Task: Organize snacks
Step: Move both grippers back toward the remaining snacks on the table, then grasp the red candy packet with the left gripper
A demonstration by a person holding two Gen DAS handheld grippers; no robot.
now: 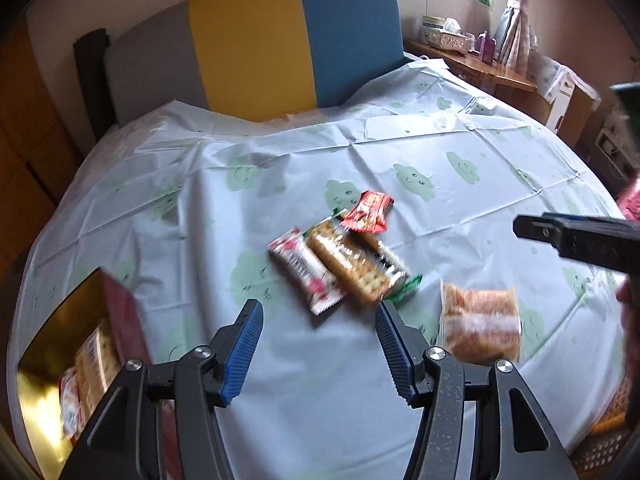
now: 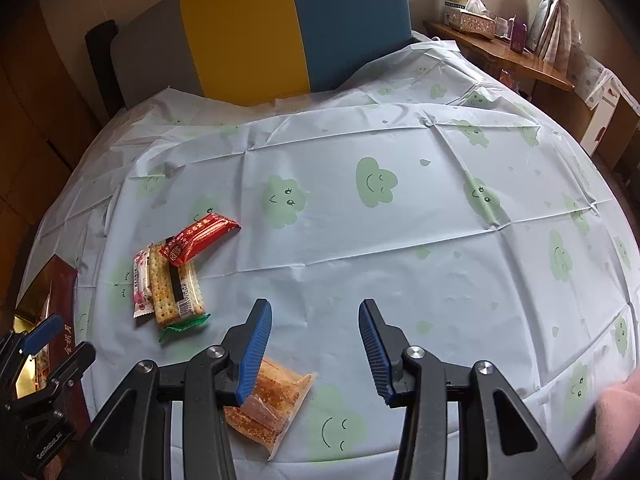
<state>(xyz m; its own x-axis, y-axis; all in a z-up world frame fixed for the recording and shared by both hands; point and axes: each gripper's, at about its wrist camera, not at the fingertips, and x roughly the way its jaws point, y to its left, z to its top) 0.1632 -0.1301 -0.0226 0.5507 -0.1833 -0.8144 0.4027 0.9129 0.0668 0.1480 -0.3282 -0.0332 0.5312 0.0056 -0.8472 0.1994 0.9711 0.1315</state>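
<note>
Both hand-held grippers stand apart and empty: the left hand-held gripper [image 1: 318,316] below the cracker pack [image 1: 352,268], mid-frame. The right hand-held gripper [image 2: 315,320] hangs over the bed [image 2: 400,240], a bread pack [image 2: 276,400] under its left finger.

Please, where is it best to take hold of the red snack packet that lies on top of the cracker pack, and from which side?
Probably grip the red packet across its narrow width at the far end, which overhangs the cracker pack onto the cloth, coming from above. It lies flat, so the jaws can straddle it there without pinching the crackers.

The left wrist view is blurred, so the print on the cracker pack [image 1: 352,268] is unreadable. The gold box [image 1: 60,356] is cut off by the edge.
</note>
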